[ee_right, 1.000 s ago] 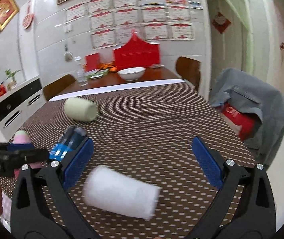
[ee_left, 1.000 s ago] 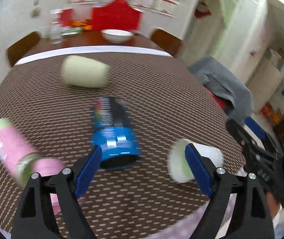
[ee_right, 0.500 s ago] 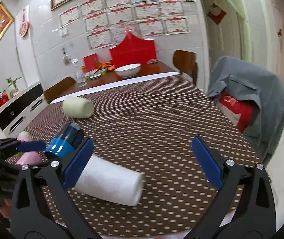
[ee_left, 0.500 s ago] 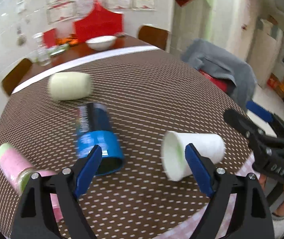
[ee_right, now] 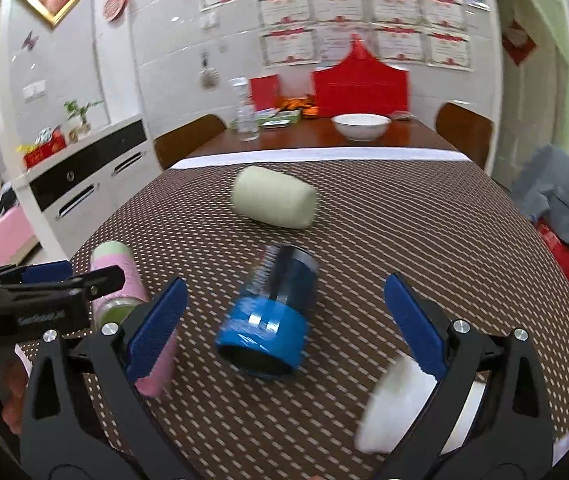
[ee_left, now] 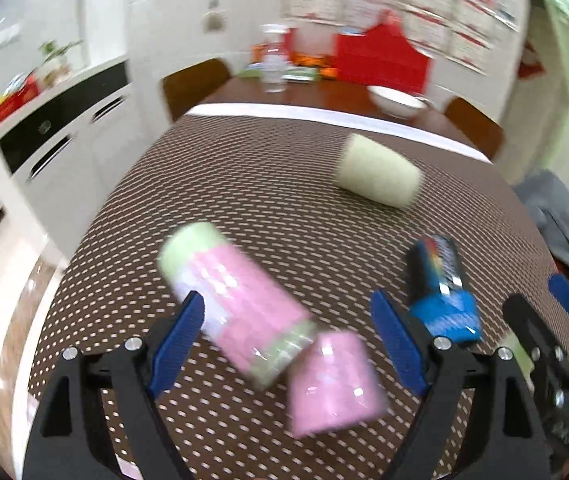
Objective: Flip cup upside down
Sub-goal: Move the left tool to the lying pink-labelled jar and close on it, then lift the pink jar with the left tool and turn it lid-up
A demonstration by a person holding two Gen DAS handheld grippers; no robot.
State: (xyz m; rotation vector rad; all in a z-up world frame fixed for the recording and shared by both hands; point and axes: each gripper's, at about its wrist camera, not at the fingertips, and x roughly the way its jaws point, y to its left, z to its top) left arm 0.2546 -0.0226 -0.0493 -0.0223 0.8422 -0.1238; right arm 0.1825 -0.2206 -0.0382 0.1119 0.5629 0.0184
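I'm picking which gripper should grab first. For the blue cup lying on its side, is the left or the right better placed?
Right, probably. The right gripper has its jaws open with the blue cup centred between them. The left gripper is open around the pink and green cup, with the blue one outside its right finger.

The desk (ee_right: 424,216) wore brown cloth with pale dots. At frame centre lay a blue-and-black cup (ee_right: 270,312); above it a cream cup (ee_right: 274,200); left, a pink-and-green cup (ee_left: 236,300); lower right, a white cup (ee_right: 392,412).
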